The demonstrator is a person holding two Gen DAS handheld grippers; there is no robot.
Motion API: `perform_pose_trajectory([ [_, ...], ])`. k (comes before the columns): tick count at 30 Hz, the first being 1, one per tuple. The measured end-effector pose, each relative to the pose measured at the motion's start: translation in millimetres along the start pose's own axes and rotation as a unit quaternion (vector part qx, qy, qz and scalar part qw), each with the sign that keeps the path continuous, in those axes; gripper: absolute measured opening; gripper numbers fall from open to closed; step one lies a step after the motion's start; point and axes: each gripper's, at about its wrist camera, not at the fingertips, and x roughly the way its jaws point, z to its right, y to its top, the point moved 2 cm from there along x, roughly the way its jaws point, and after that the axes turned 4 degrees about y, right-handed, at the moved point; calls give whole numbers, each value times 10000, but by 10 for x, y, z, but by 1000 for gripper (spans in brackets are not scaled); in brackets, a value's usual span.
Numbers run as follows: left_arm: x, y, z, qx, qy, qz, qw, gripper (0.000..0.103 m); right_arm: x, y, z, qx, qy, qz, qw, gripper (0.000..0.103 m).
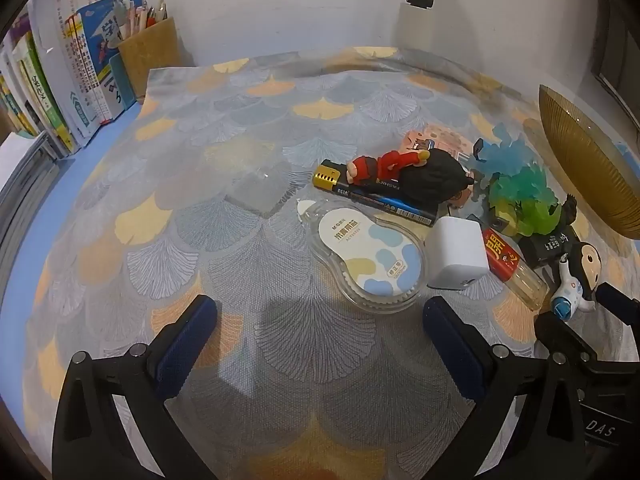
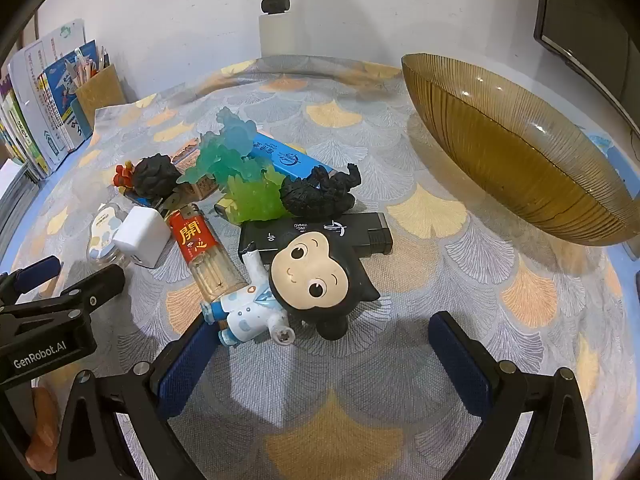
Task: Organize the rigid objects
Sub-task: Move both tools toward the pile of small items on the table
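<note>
1. A patterned tablecloth (image 2: 420,216) is covering the table under both of my grippers.
2. An amber ribbed bowl (image 2: 520,152) is sitting at the far right, apart from the clutter.
3. The clutter is lying left of the bowl: a black-haired figurine (image 2: 316,276) nearest my right gripper (image 2: 326,354), a red-labelled lighter (image 2: 200,252) touching it, a white cube charger (image 2: 142,236) beside that.
4. A correction tape dispenser (image 1: 370,262) is lying just beyond my left gripper (image 1: 320,328).
5. I am holding both sets of jaws fully released, gripping nothing, hovering above the cloth.
</note>
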Motion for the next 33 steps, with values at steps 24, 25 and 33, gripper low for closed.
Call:
perform_pose_trajectory([
  [24, -1383, -587, -86, 127, 780, 1038, 9915, 102, -1010, -612, -100, -14, -71, 412, 9991, 103],
  [25, -1517, -563, -108, 104, 915, 1154, 9890, 102, -1136, -587, -129, 31, -78, 575, 9983, 103],
  [33, -2195, -581, -257, -366, 828, 1686, 9815, 102, -1995, -622, -274, 76, -70, 1565, 9876, 103],
])
